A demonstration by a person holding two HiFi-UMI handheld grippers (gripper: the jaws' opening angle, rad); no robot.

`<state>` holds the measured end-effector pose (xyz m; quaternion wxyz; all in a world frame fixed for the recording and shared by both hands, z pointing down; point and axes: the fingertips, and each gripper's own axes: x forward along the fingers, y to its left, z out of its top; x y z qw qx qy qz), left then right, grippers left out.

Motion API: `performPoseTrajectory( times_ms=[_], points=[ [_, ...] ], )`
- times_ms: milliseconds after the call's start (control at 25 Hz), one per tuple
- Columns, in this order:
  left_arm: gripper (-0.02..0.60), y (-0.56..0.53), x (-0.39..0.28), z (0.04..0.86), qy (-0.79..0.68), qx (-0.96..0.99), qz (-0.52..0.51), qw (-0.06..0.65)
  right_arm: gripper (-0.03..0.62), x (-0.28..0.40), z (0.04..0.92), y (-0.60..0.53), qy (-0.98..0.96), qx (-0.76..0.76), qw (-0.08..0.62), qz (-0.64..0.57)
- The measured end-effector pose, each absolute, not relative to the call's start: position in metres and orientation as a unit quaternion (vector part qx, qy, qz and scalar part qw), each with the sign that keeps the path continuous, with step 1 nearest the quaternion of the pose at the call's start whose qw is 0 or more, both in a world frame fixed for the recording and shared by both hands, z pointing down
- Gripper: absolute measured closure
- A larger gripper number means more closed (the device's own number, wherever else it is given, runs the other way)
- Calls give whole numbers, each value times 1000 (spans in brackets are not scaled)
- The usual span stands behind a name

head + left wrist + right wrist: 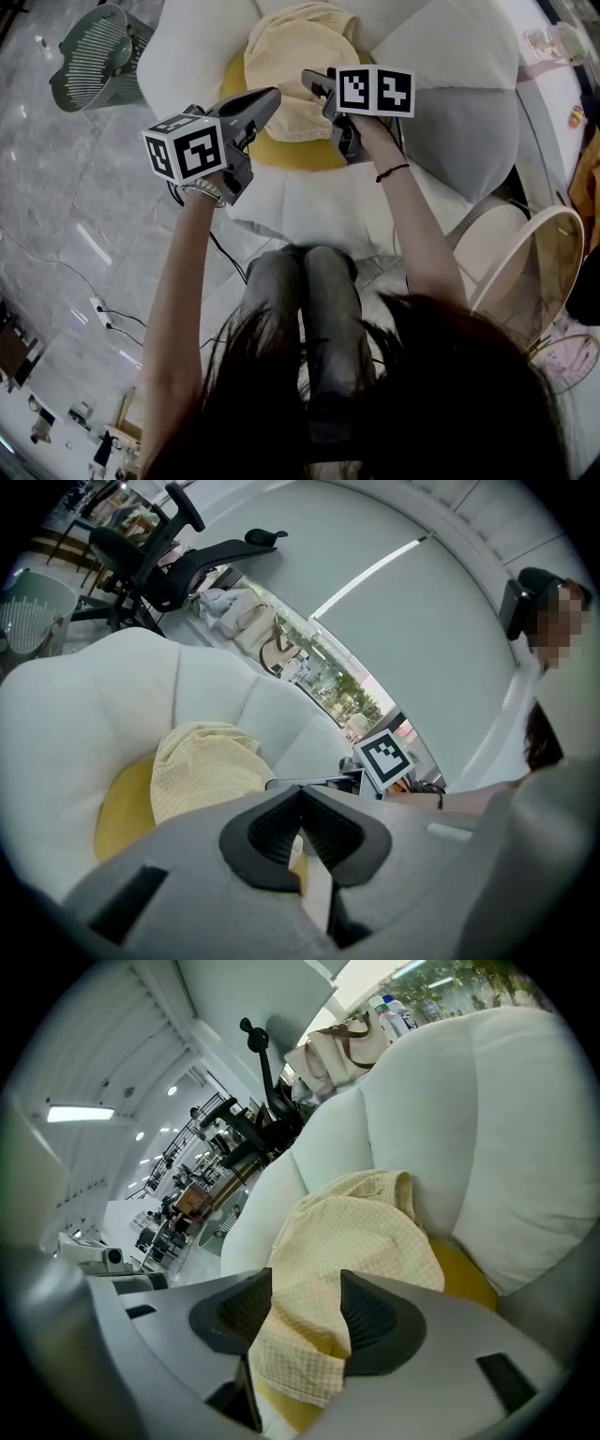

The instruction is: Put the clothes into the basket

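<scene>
Heaped on the white chair (187,47) at top centre of the head view, the pale yellow garment (298,66) looks light, limp and slippery (pinch a bunched fold), with the right gripper (307,1305) gaping over its edge and the left gripper (302,797) clenched empty.

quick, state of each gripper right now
Left hand-held gripper: closed, holding nothing.
Right hand-held gripper: open, with the yellow cloth loose between its jaws, not clamped.
</scene>
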<state>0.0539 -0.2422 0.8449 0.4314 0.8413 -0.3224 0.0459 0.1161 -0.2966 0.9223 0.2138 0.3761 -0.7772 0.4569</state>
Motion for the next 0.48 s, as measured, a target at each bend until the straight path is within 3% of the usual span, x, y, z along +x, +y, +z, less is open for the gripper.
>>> performPoseTrajectory(
  times_ms=[160, 480],
  points=[
    [571, -242, 56, 855, -323, 842, 45, 429, 376, 122, 938, -299, -772, 389, 222, 452],
    [571, -250, 52, 876, -328, 842, 35, 426, 375, 121, 969, -305, -766, 385, 243, 453]
  ],
)
